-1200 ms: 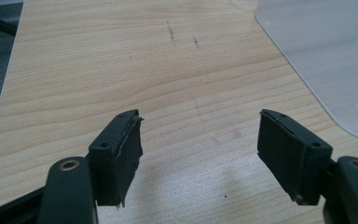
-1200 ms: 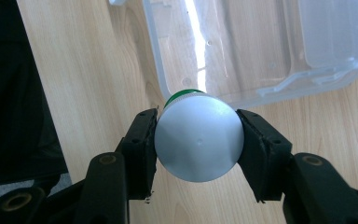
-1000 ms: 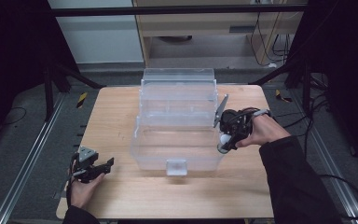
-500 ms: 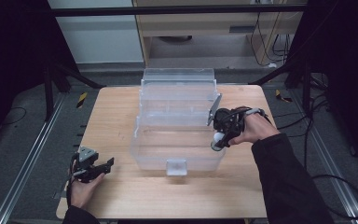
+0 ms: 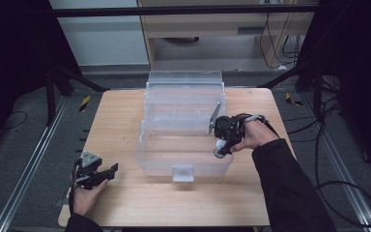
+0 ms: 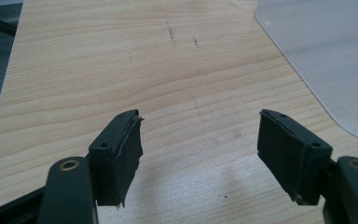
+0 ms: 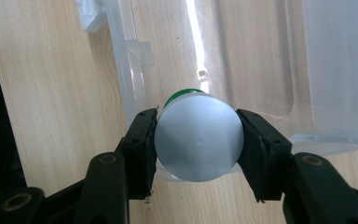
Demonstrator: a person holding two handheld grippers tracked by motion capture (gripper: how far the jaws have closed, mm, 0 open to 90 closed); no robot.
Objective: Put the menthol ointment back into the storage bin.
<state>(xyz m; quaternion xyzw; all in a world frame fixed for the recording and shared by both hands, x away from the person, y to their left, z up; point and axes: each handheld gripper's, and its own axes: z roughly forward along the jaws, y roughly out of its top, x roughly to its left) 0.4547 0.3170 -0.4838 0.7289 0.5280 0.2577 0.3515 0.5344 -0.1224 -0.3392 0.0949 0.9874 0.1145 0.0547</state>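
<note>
A clear plastic storage box (image 5: 185,159) stands open in the middle of the wooden table, its lid (image 5: 184,89) tilted up at the back. My right gripper (image 5: 221,145) hangs over the box's right rim and points down, shut on a round white-capped container (image 7: 198,135) with a green body beneath the cap. In the right gripper view the box's clear rim (image 7: 121,74) lies just under the container. My left gripper (image 5: 107,171) rests low near the table's front left corner, open, with bare wood between its pads (image 6: 123,149).
The table top (image 5: 121,121) is light wood with bare room left and right of the box. A corner of the clear box (image 6: 326,60) shows at the upper right of the left gripper view. Black frame legs and cables stand around the table.
My right gripper has carried the container leftward and a little forward, from beside the box's right side to over its right rim. The left gripper has stayed put.
</note>
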